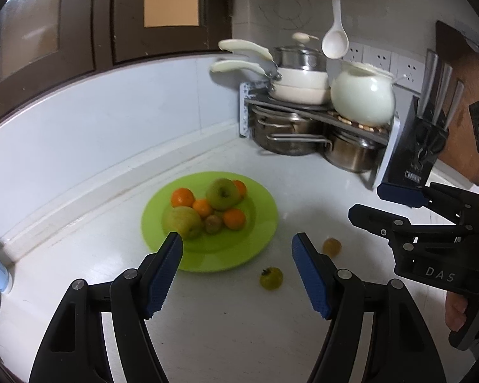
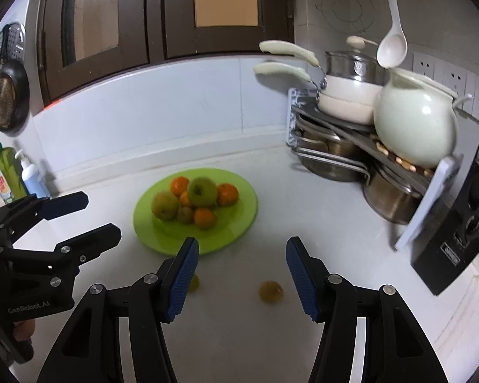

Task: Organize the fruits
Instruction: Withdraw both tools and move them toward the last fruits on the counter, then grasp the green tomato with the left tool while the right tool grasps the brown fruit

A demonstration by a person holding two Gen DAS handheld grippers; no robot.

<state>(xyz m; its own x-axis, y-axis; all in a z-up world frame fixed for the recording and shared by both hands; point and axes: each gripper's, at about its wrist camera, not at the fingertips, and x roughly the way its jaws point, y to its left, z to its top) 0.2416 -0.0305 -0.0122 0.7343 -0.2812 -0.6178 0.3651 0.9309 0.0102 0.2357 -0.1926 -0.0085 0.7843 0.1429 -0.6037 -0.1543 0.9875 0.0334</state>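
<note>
A lime green plate on the white counter holds several oranges, two green apples and a small brownish fruit. Two small yellowish fruits lie loose on the counter in front of the plate: one with a stem, partly hidden behind a finger in the right wrist view, and a rounder one. My left gripper is open and empty above the plate's near edge. My right gripper is open and empty above the loose fruits.
A metal rack with pots, pans and a white jar stands at the back right. A black knife block is beside it. Soap bottles stand at the left. A white ladle hangs above.
</note>
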